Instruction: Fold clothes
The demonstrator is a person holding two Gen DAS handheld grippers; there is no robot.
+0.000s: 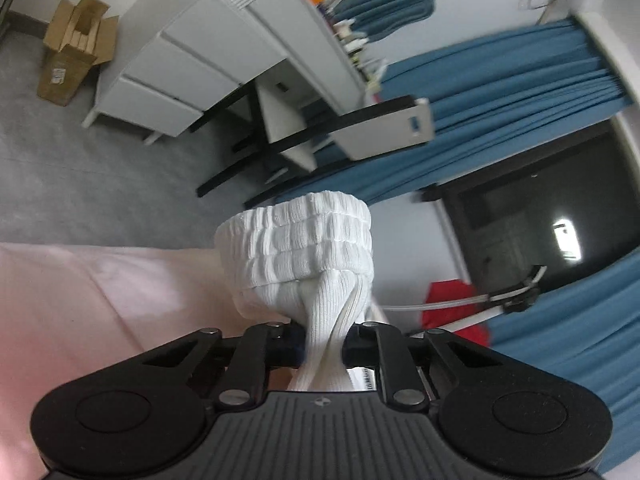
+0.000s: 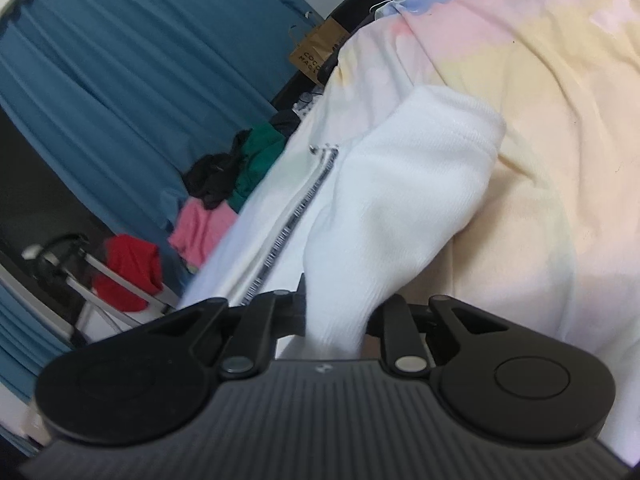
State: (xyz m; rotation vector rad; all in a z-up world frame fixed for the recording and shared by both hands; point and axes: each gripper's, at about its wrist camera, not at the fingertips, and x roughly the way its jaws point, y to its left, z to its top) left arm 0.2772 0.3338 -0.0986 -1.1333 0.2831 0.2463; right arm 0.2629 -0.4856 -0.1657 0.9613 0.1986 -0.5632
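White jacket [image 2: 384,208], soft and knitted, with a zipper [image 2: 296,208] down its front, is what both claws hold. The left claw [image 1: 324,340] is clamped tight on a bunched bit of it, and the stretchy ribbed band [image 1: 296,240] of the jacket sticks out just past the claw's tips. The cloth looks twisted like a rope where the jaws squeeze it. The right claw [image 2: 336,320] is clamped on another white part, maybe a sleeve or a corner, that sticks out ahead of it. The zipper runs along just to the left of that claw. Past the right claw lies the bed [image 2: 560,140] with its pastel cover, and the jacket seems to hang a little above it. Off to the left of the right claw sits a pile of other clothes [image 2: 224,184], red, pink, green and black.

I think this step is lifting and spreading the jacket to get it flat for folding. To do it well, both claws should keep a firm squeeze and pull gently apart, so the twisted cloth opens out. Both should stay at the same height. Then the jacket can go down smooth on the bed, zipper straight, with no lumps under it.
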